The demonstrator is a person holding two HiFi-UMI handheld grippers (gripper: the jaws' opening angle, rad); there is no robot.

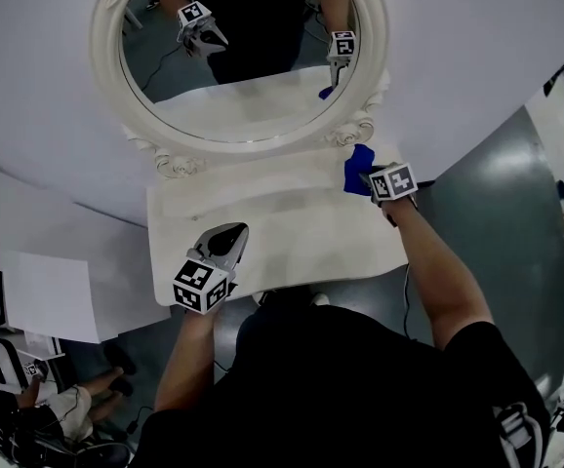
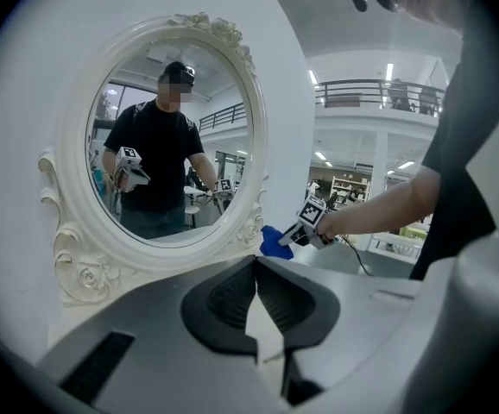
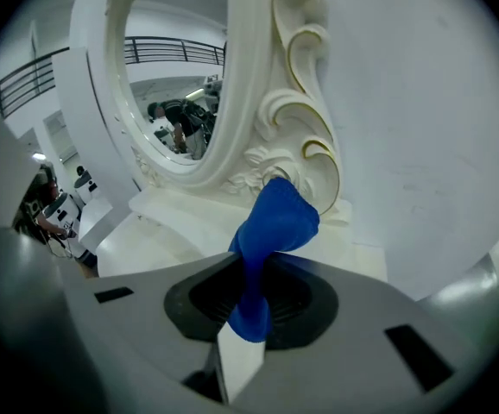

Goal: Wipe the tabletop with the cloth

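We find the cloth point(image 3: 271, 231), a soft blue bunch, pinched in the right claw point(image 3: 254, 291). The jaws are clamped on its narrow waist and a rounded wad bulges out ahead of them. From the head view the cloth point(image 1: 358, 169) sits at the back right corner of the surface point(image 1: 282, 222), just beside the lower right scroll of the mirror frame point(image 1: 106, 57). We cannot tell whether it is pressed down on the top or held just above it. The right claw point(image 1: 365, 178) reaches in from the right edge on an outstretched bare arm.

The left claw point(image 1: 231, 234) hovers over the front left part of the surface. In its own view the left claw point(image 2: 255, 274) has its dark ribbed pads closed together with nothing between them, and the cloth point(image 2: 275, 241) shows small beyond them.

The surface is a pale cream top with a wavy, curved front edge and a faintly mottled, matt look. The oval mirror point(image 1: 238, 57) stands at its back against a plain white wall point(image 1: 48, 115). Its frame is white and carved with roses and curling scrolls (with a thin gold line along the curls), and both claws show in the glass. The floor point(image 1: 497, 193) around is smooth grey-green. The left gripper view shows a bright hall behind, with a railing point(image 2: 379, 89) along an upper gallery and strip lights.
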